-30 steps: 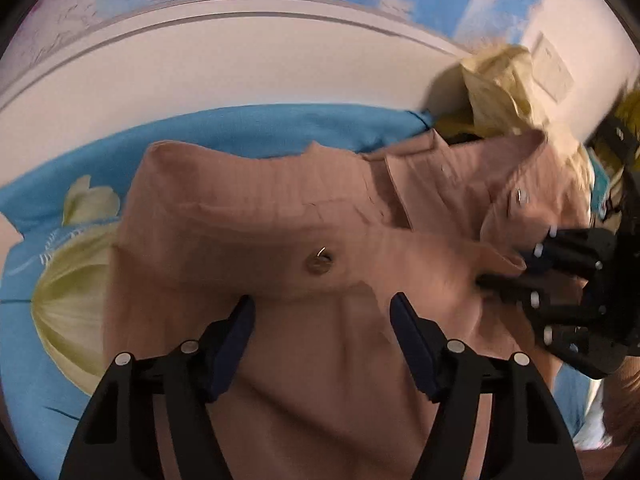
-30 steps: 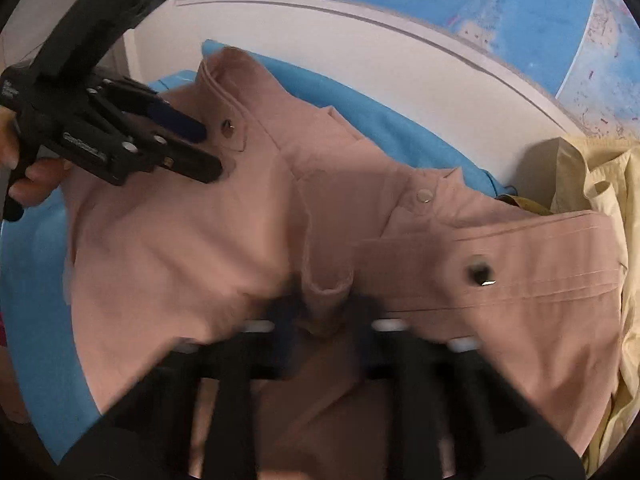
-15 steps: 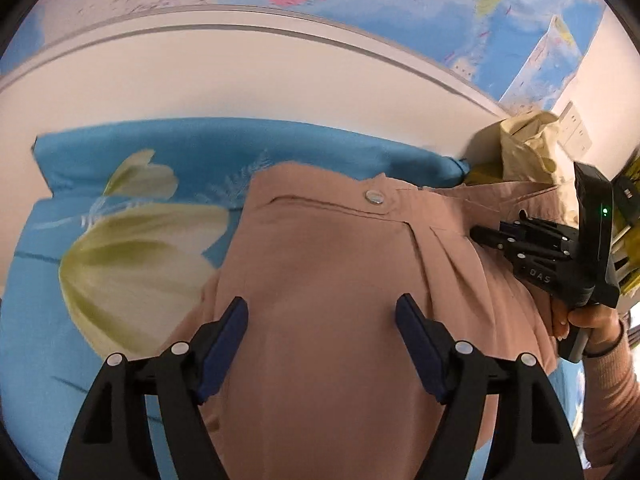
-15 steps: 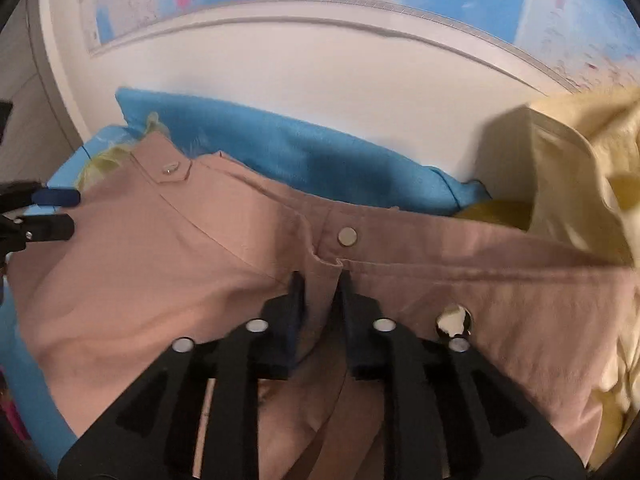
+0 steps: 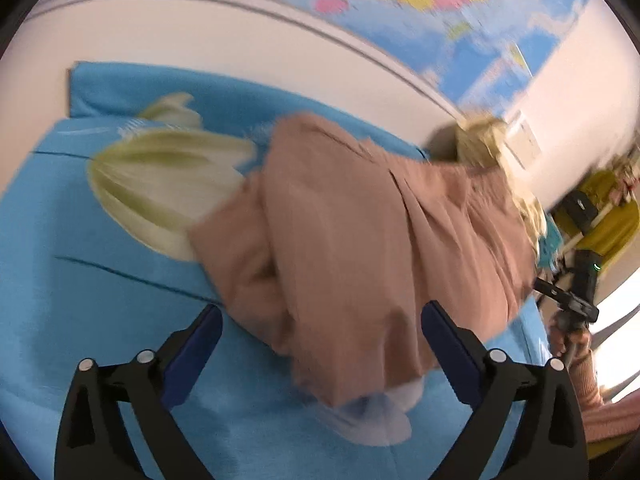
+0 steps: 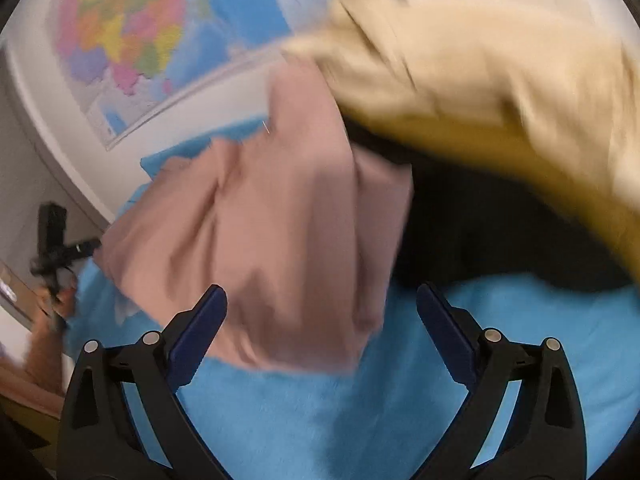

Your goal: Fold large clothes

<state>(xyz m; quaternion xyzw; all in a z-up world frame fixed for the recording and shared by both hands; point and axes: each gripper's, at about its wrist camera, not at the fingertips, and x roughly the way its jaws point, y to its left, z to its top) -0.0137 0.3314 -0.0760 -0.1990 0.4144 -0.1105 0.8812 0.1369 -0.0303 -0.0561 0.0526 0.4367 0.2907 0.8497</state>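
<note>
Nearest the lens, the left tool (image 5: pixel 320 344) was opening, its blue pads spread wide and pressing on nothing; the near hem of the pink trousers (image 5: pixel 360 240) lay between them, loose. The right tool (image 6: pixel 322 324) was opening too, with the trousers' edge (image 6: pixel 272 232) between its jaws but not pinched. The trousers lay in a rumpled heap on the blue flowered blanket (image 5: pixel 100 320), not yet squared. Farther right, a yellow garment (image 6: pixel 480 80) was piled beside them, over something dark. On the far wall hung a map (image 5: pixel 440 8). The risk, as I judged it: with both tools letting go, slack layers might slump and undo the fold, or the next grab might catch the yellow garment alongside.
</note>
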